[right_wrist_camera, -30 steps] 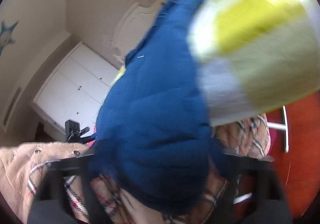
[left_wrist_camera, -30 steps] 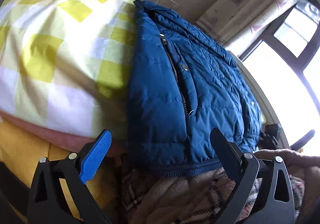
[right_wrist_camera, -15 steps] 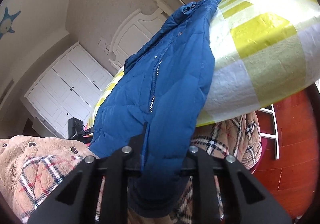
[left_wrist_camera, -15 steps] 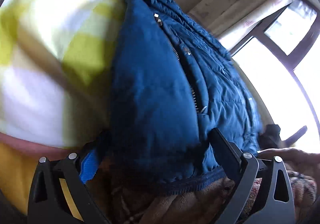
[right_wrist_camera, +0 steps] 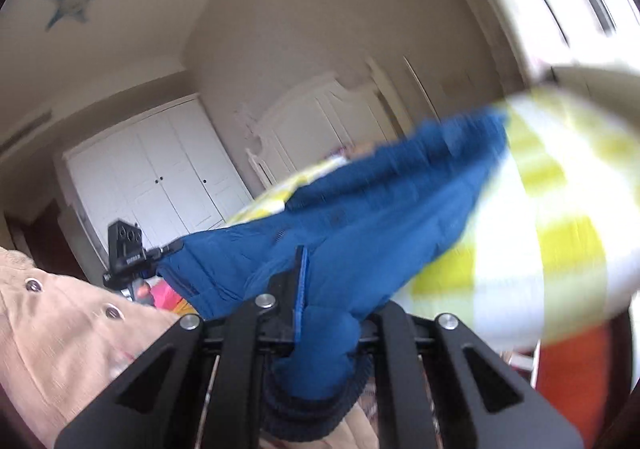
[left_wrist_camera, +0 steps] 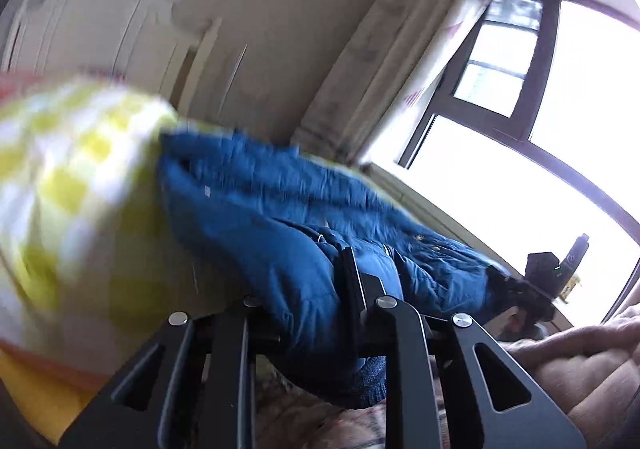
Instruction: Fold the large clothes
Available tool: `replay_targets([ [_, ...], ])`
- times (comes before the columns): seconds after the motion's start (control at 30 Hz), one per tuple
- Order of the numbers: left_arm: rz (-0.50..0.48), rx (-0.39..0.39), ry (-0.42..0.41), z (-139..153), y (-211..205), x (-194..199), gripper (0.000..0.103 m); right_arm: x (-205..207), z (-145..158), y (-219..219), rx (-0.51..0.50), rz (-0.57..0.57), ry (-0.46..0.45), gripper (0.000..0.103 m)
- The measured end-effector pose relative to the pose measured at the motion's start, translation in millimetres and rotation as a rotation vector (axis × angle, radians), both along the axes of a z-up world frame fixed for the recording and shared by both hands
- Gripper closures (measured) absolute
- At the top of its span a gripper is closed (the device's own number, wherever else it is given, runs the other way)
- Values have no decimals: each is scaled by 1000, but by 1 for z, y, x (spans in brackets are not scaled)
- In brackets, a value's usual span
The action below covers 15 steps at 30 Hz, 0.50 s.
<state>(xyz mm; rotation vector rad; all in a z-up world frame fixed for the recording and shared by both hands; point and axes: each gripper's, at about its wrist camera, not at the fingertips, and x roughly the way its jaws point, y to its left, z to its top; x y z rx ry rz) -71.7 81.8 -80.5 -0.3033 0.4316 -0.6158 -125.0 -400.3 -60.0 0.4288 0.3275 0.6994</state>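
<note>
A blue quilted puffer jacket (left_wrist_camera: 288, 233) lies on a bed with a yellow-and-white checked sheet (left_wrist_camera: 68, 185). My left gripper (left_wrist_camera: 312, 313) is shut on the jacket's bottom hem, with blue fabric bunched between its fingers. My right gripper (right_wrist_camera: 324, 313) is shut on the hem at the jacket's other corner (right_wrist_camera: 360, 233); its dark ribbed band hangs below the fingers. Both hold the hem lifted off the bed (right_wrist_camera: 540, 233). The views are motion-blurred.
A white wardrobe (right_wrist_camera: 160, 189) and a white headboard (right_wrist_camera: 320, 129) stand behind the bed. A bright window (left_wrist_camera: 540, 169) with a curtain is to the right. The person's beige sleeve (right_wrist_camera: 52, 329) and the other gripper's camera (right_wrist_camera: 126, 253) show at the edges.
My left gripper has closed on the hem; it was open around it before. Both grippers have lifted and tilted up, raising the jacket's lower edge off the bed.
</note>
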Motion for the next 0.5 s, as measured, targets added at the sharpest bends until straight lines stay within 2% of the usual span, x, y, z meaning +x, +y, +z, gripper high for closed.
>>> replay_targets([
  [0.07, 23, 10, -27, 15, 5, -15, 85, -17, 20, 2, -19, -8, -47, 92],
  [0.17, 52, -32, -16, 32, 19, -24, 84, -39, 39, -2, -16, -37, -81, 92],
  [0.27, 69, -54, -5, 60, 22, 0, 83, -30, 64, -4, -14, -74, -113, 92],
  [0.37, 107, -30, 35, 84, 16, 46, 82, 30, 92, -1, -81, -138, -101, 92],
  [0.47, 170, 34, 118, 92, -9, 150, 81, 128, 107, -5, -163, -196, -19, 91],
  [0.5, 186, 50, 158, 89, -16, 181, 81, 176, 103, -7, -189, -215, 44, 91],
])
